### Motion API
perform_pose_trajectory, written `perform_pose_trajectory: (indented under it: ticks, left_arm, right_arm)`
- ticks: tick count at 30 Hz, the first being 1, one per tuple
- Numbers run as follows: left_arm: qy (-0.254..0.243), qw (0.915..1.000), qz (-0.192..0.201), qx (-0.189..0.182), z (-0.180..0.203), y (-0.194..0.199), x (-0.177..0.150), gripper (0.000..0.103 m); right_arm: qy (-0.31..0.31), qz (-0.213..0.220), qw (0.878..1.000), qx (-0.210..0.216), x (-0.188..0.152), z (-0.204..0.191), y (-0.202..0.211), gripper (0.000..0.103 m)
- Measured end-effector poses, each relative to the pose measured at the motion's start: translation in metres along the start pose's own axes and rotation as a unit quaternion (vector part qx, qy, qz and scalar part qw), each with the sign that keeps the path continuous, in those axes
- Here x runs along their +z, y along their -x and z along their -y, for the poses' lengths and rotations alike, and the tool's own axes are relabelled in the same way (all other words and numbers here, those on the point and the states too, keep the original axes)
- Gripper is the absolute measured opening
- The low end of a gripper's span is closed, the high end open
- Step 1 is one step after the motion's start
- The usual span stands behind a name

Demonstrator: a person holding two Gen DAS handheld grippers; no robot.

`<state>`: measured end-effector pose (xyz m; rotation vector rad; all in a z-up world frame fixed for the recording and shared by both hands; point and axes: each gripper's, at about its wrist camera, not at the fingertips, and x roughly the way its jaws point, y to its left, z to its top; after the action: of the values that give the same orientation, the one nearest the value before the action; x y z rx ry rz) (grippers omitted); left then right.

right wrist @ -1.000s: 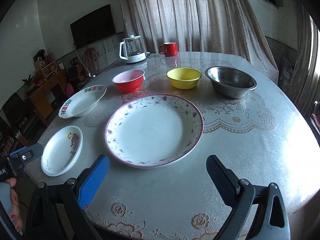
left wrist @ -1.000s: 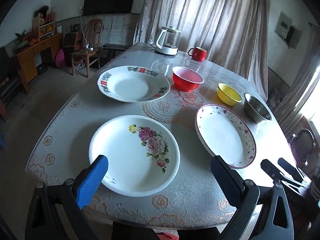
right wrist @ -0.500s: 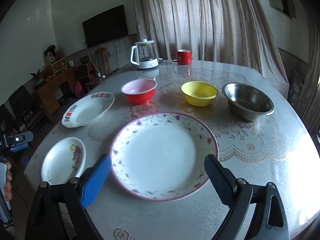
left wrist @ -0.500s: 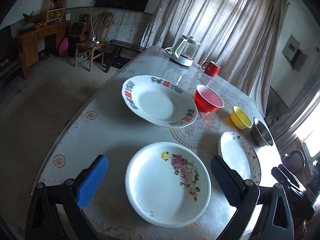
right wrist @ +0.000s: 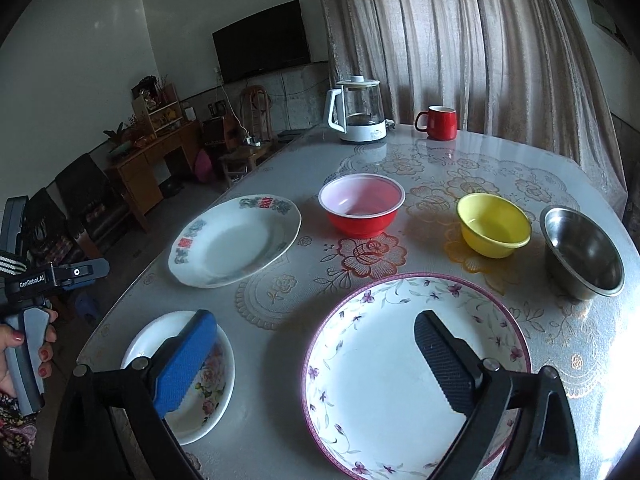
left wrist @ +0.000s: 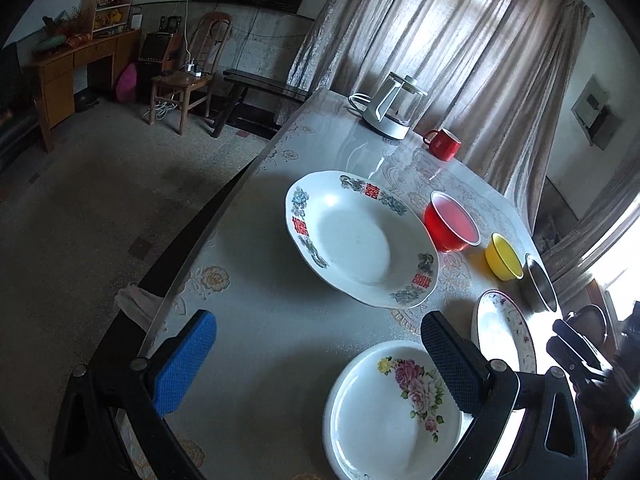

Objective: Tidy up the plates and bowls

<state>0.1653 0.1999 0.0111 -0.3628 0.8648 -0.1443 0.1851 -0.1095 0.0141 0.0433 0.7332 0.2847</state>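
Observation:
Three plates lie on the table: a small rose plate (left wrist: 394, 408) (right wrist: 200, 384), a deep plate with red characters (left wrist: 360, 236) (right wrist: 236, 240), and a large purple-rimmed plate (right wrist: 400, 368) (left wrist: 500, 332). Three bowls stand behind them: red (right wrist: 361, 209) (left wrist: 452, 222), yellow (right wrist: 494, 224) (left wrist: 503, 257) and steel (right wrist: 582, 252) (left wrist: 540, 282). My left gripper (left wrist: 316, 364) is open and empty above the table's left edge, left of the rose plate. My right gripper (right wrist: 316, 358) is open and empty, hovering between the rose plate and the large plate.
A glass kettle (right wrist: 358, 110) (left wrist: 390, 110) and a red mug (right wrist: 438, 122) (left wrist: 443, 144) stand at the far end by the curtain. The table's left edge (left wrist: 208, 224) drops to the floor. A wooden chair (left wrist: 188, 76) and a desk (left wrist: 72, 68) stand beyond.
My left gripper has swung left, so the rose plate now sits at its right finger. My right gripper has moved forward and left over the near plates. Both stay open.

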Motion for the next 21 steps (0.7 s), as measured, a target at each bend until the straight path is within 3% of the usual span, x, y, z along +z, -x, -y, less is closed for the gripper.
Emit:
perform_pose_trajectory:
  ticks: [3,6,9,14,19,21]
  left_arm:
    - [0.004,0.9999,-0.009,0.007,0.001,-0.009,0.007,0.103]
    - [0.006,0.9997,-0.007,-0.024,0.011,-0.01,0.007,0.103]
    - [-0.021,0.9984,-0.012,-0.051,0.04,-0.012,0.003,0.103]
    - [-0.079,0.9901,-0.032,-0.112,0.114,-0.025,-0.008,0.103]
    - [-0.123,0.9819,-0.076,-0.123,0.179,-0.062,-0.023,0.101]
    - [-0.142,0.9793,-0.097,-0.107,0.196,-0.083,-0.029,0.089]
  right_arm:
    - [0.008,-0.006,1.0,-0.003,0.007,-0.007,-0.009,0.101]
    - [0.01,-0.031,0.999,0.002,0.017,-0.009,-0.02,0.099]
    - [0.012,-0.018,1.0,-0.016,0.017,0.003,-0.014,0.096]
    - [-0.02,-0.018,0.996,-0.09,0.011,0.061,0.002,0.095]
    - [-0.088,-0.042,0.987,-0.127,-0.009,0.132,0.009,0.088]
    - [-0.102,-0.063,0.984,-0.135,-0.02,0.151,0.004,0.084]
